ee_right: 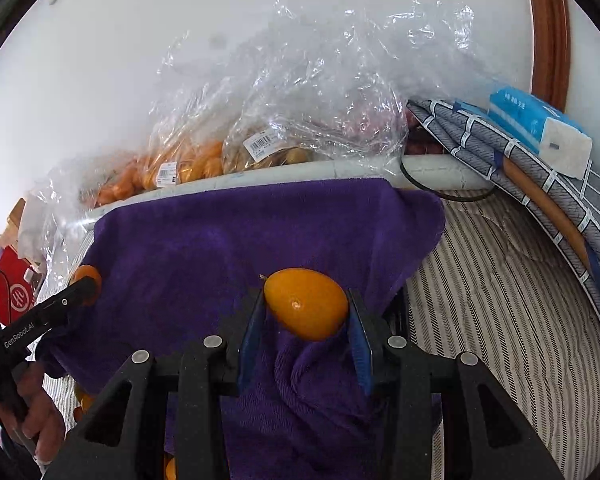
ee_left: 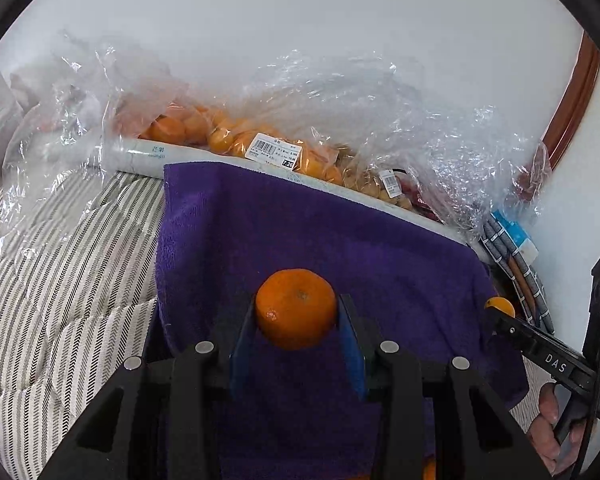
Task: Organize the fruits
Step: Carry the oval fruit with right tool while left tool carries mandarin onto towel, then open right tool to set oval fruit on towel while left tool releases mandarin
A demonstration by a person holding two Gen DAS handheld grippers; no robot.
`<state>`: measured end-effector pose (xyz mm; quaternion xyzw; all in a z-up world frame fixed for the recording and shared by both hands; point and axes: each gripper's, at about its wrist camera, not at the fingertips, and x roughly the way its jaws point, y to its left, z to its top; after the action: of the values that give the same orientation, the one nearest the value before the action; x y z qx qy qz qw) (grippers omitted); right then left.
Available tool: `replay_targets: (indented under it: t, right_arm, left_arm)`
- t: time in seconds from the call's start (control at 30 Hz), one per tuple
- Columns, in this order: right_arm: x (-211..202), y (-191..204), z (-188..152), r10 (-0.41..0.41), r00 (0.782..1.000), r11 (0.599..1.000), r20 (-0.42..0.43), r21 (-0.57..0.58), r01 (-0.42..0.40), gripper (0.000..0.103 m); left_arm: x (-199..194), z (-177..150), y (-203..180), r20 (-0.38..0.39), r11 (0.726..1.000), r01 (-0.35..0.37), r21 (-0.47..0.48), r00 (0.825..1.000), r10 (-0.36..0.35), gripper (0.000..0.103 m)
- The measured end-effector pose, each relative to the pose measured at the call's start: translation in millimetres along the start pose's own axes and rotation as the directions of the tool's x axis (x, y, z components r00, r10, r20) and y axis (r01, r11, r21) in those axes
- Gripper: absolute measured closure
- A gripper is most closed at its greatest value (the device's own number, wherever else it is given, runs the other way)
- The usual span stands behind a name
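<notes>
Orange mandarin (ee_left: 296, 308) clamped in left gripper (ee_left: 297, 320), kumquat (ee_right: 306, 303) in right gripper (ee_right: 306, 316)

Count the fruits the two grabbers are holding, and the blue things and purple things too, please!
Round dark-orange mandarin in the left gripper: 1
Oval yellow-orange kumquat-like fruit in the right gripper: 1
Purple terry towel: 1
Blue-and-white tissue pack: 1
Total: 4
The bagged fruits behind are too bunched to count.

Two black two-finger grippers (ee_left: 296, 316) (ee_right: 306, 312) each clamp one fruit: a round orange mandarin (ee_left: 296, 308) and an oval yellow-orange kumquat (ee_right: 306, 304). One purple terry towel (ee_left: 300, 232) and three clear plastic fruit bags (ee_right: 204, 160) lie behind.
</notes>
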<state>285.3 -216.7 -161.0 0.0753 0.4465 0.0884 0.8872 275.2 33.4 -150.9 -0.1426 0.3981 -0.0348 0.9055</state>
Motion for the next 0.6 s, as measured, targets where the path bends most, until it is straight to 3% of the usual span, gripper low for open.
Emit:
replay_targets:
  t: [0.37, 0.6]
  right_arm:
    - [16, 2, -6, -0.012, 0.998, 1.000, -0.063, -0.007, 0.011, 0.063]
    - [16, 5, -7, -0.025, 0.998, 0.999, -0.053, -0.026, 0.024, 0.062]
  left_arm:
    - [5, -5, -5, -0.013, 0.999, -0.018, 0.038, 1.000, 0.018, 0.065]
    - [5, -5, -5, -0.020, 0.999, -0.019, 0.043, 1.000, 0.020, 0.065]
